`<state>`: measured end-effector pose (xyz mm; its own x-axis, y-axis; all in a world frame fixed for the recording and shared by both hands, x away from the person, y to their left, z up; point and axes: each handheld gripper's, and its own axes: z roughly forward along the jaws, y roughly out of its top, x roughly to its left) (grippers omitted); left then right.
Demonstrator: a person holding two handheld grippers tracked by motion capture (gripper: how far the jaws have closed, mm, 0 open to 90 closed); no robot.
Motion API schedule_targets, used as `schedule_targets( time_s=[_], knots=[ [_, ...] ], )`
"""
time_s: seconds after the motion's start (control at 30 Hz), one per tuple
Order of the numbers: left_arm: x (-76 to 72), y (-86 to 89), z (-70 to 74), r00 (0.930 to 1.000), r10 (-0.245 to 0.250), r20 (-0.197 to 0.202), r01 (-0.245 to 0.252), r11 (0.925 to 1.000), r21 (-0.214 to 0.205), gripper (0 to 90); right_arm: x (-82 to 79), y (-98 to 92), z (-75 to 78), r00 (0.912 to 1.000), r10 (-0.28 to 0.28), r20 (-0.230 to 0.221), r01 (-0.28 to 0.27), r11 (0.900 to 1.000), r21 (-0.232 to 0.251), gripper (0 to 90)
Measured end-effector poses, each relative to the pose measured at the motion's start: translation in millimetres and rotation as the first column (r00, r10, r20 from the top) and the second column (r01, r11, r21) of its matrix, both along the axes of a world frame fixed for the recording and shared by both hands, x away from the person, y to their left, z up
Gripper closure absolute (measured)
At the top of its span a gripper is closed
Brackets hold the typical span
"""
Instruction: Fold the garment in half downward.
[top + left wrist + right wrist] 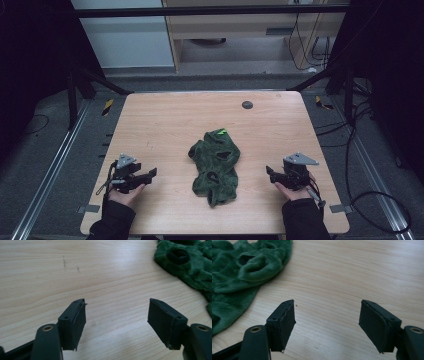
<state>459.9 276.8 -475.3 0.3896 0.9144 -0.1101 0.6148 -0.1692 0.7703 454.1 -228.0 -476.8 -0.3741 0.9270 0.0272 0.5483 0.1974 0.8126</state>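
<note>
1. The left gripper (pixel 150 173) is held in the person's left hand (pixel 125 192) low over the near left part of the table (pixel 165 115). Its jaws are spread wide, and nothing but bare wood is seen between them in the left gripper view (pixel 116 315).
2. The left gripper's pads (pixel 77 325) are seen clear of any cloth; the green garment (pixel 190 267) is found in that view at the upper right, apart from the jaws.
3. The right gripper (pixel 270 172) is held in the person's right hand (pixel 295 190) over the near right part of the table, and is pointed inward toward the middle. Its jaws are likewise spread wide, and only wood is seen between them in the right gripper view (pixel 327 313).
4. In the right gripper view the green garment (pixel 239 272) is seen at the upper left, near the left-hand jaw but not touched by it.
5. The green garment (pixel 216 165), of crumpled fleecy cloth, is laid in a heap on the table between the two grippers, a little nearer the person's edge than the far one. A bright green tag (pixel 221 132) is seen at its far end.
6. A small dark round disc (pixel 247 104) is set in the tabletop near the far edge, well apart from the garment.
7. Dark sleeves (pixel 114 220) are worn on both forearms, which are brought in from the near edge.
</note>
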Motion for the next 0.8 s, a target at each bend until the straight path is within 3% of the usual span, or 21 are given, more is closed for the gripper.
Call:
schedule_targets(
  time_s=[0.33,0.47,0.8],
  knots=[
    [-2.8,-11.9,9.6,0.9989,-0.045,0.014,0.046,0.9986,-0.025,34.3,-5.0,12.5,7.7,0.9978,0.066,0.007,-0.066,0.9974,0.03,32.7],
    [-0.8,-13.6,11.2,0.9982,-0.059,0.011,0.059,0.9977,-0.034,34.7,-4.4,16.6,15.2,0.9976,0.068,0.014,-0.069,0.9948,0.075,33.8],
    [2.6,-18.7,25.0,0.9972,-0.073,0.017,0.074,0.9958,-0.054,36.1,-1.1,20.7,35.7,0.9953,0.076,0.059,-0.081,0.9928,0.088,37.0]
  ],
)
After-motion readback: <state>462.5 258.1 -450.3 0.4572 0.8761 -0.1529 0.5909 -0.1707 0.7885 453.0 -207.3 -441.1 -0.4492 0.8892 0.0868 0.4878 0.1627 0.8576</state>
